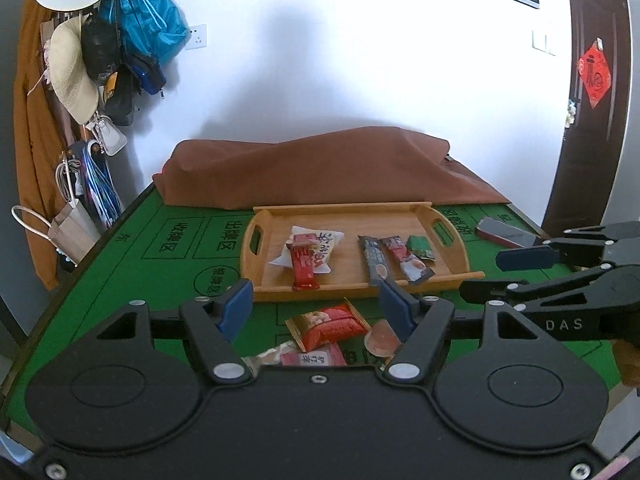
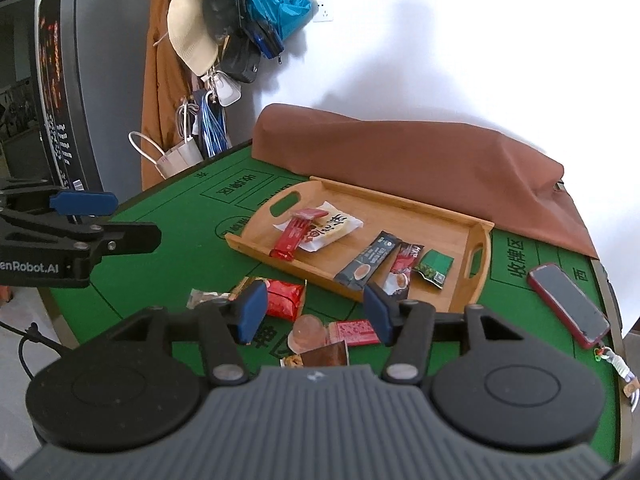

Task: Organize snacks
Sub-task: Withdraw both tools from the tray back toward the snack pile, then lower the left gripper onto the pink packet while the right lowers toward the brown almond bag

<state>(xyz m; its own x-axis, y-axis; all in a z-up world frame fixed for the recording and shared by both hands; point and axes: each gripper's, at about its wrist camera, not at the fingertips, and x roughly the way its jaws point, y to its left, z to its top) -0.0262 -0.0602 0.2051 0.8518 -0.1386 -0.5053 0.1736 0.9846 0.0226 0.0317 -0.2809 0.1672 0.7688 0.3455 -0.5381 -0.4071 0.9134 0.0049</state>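
Observation:
A wooden tray (image 1: pixel 344 209) (image 2: pixel 400 199) on the green table holds a white packet (image 1: pixel 320 246), a red bar (image 1: pixel 304 268), a dark stick sachet (image 1: pixel 374 260), a red-white sachet (image 1: pixel 406 262) and a green packet (image 1: pixel 420 248). In front of the tray lie loose snacks: a red packet (image 1: pixel 328 326) (image 2: pixel 284 298), a jelly cup (image 1: pixel 382 338) (image 2: pixel 308 332), a pink packet (image 2: pixel 354 332) and a brown packet (image 2: pixel 324 354). My left gripper (image 1: pixel 316 308) (image 2: pixel 128 220) hovers open above the red packet, holding nothing. My right gripper (image 2: pixel 316 312) (image 1: pixel 492 276) is open over the jelly cup, also holding nothing.
A red-cased phone (image 2: pixel 568 304) (image 1: pixel 504 232) lies right of the tray. A brown cloth (image 1: pixel 320 168) covers something along the table's far side. A clear wrapper (image 2: pixel 204 296) lies left of the red packet. Hats and bags (image 1: pixel 100 40) hang beyond the table's left edge.

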